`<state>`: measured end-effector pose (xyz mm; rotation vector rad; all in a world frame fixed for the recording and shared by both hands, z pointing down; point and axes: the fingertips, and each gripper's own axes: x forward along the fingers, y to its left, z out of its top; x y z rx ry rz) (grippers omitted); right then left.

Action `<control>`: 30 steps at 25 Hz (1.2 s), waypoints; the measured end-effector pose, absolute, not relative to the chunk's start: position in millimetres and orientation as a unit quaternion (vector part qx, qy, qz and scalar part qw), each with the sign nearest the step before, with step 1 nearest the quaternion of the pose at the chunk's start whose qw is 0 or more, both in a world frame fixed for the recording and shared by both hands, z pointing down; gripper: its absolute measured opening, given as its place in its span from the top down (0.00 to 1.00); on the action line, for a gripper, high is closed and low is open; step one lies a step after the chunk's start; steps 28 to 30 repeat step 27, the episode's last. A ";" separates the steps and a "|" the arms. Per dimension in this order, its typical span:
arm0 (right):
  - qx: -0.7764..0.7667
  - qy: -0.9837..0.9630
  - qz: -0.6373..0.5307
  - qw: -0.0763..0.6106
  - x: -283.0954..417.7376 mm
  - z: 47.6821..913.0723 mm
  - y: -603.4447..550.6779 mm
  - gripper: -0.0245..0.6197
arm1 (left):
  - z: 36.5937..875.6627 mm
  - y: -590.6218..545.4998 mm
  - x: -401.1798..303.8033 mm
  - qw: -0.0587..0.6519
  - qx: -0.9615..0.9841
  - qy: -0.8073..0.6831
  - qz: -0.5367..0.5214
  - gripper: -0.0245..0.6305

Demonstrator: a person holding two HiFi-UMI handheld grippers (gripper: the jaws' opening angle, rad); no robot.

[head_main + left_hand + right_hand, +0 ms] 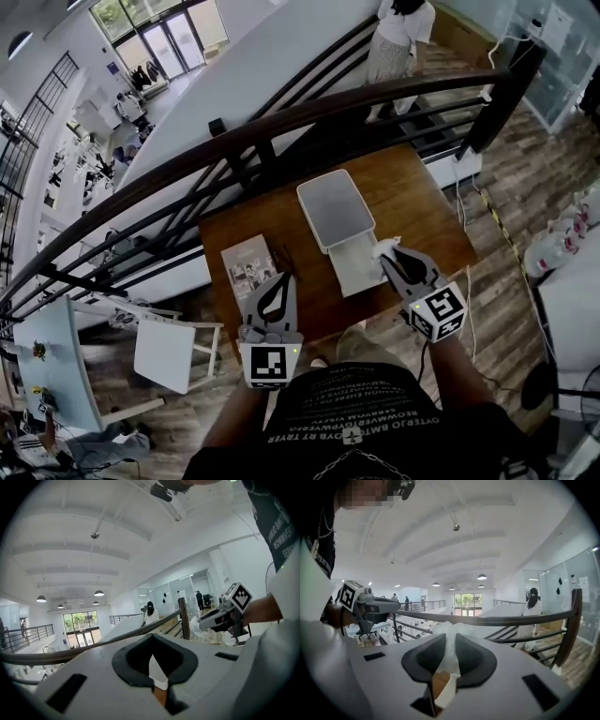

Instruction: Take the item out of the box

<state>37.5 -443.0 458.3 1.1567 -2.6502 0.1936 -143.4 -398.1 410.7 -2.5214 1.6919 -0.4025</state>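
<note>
A white box point(352, 274) sits on the wooden table point(422, 202), and its lid point(336, 211) lies open behind it. My right gripper point(387, 251) hovers over the box's right edge, shut on a crumpled, translucent white wrapped item point(381, 248). In the right gripper view the item point(449, 645) is pinched between the dark pads point(476, 660) and bulges past the tips. My left gripper point(280, 280) hangs over the table's front left with its jaws together and nothing in them. The left gripper view shows the right gripper point(220, 616) carrying the white item point(206, 632).
A booklet point(247, 263) lies on the table's left side, just beyond the left gripper. A dark railing point(281, 122) runs behind the table, with a stairwell below. A person in white point(398, 37) stands far behind. A white chair point(164, 354) is at lower left.
</note>
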 end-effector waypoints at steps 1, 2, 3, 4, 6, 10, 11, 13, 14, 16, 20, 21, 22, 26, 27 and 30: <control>0.396 -0.909 0.058 0.117 37.7 449.9 -439.2 0.87 | 409.9 -395.7 -142.9 0.041 -0.823 0.551 -0.130 0.96; 0.396 -0.910 0.050 0.113 37.4 441.6 -435.4 0.87 | 409.1 -393.3 -142.6 0.039 -0.824 0.550 -0.126 0.96; 0.395 -0.911 0.042 0.111 36.3 433.8 -431.5 0.87 | 408.5 -390.8 -143.2 0.037 -0.825 0.550 -0.121 0.96; 0.394 -0.912 0.034 0.109 34.7 426.6 -427.9 0.87 | 408.1 -388.5 -144.6 0.036 -0.825 0.551 -0.119 0.96; 0.394 -0.913 0.022 0.105 33.0 416.6 -422.1 0.87 | 405.9 -384.7 -147.7 0.037 -0.823 0.554 -0.119 0.96; 0.398 -0.912 0.012 0.103 30.9 411.8 -413.9 0.87 | 403.1 -377.1 -152.5 0.037 -0.825 0.556 -0.099 0.96; 0.398 -0.911 0.011 0.104 28.4 412.4 -411.7 0.87 | 404.3 -375.0 -155.6 0.032 -0.825 0.557 -0.089 0.96; 0.398 -0.911 0.012 0.107 23.1 415.0 -407.2 0.87 | 408.1 -371.3 -162.3 0.026 -0.825 0.558 -0.087 0.96; 0.397 -0.911 0.013 0.109 21.2 416.8 -405.0 0.87 | 409.0 -369.7 -165.1 0.028 -0.824 0.558 -0.092 0.96; 0.398 -0.910 0.015 0.111 19.6 419.8 -401.2 0.87 | 411.7 -366.1 -170.2 0.030 -0.822 0.560 -0.103 0.96; 0.399 -0.910 0.013 0.111 16.0 421.2 -399.9 0.87 | 414.5 -362.5 -177.1 0.028 -0.821 0.561 -0.098 0.96; 0.398 -0.911 0.013 0.110 14.1 421.3 -400.3 0.87 | 413.8 -362.9 -179.1 0.031 -0.821 0.562 -0.098 0.96; 0.397 -0.911 0.013 0.110 12.4 421.7 -400.6 0.87 | 413.6 -363.3 -181.2 0.032 -0.820 0.563 -0.100 0.96; 0.397 -0.911 0.016 0.111 9.7 424.4 -400.4 0.87 | 414.0 -362.4 -184.7 0.026 -0.818 0.566 -0.093 0.96; 0.398 -0.911 0.017 0.111 9.6 425.3 -399.8 0.87 | 415.1 -361.4 -185.1 0.022 -0.818 0.567 -0.091 0.96; 0.398 -0.911 0.017 0.111 9.6 425.3 -399.8 0.87 | 415.1 -361.4 -185.1 0.022 -0.818 0.567 -0.091 0.96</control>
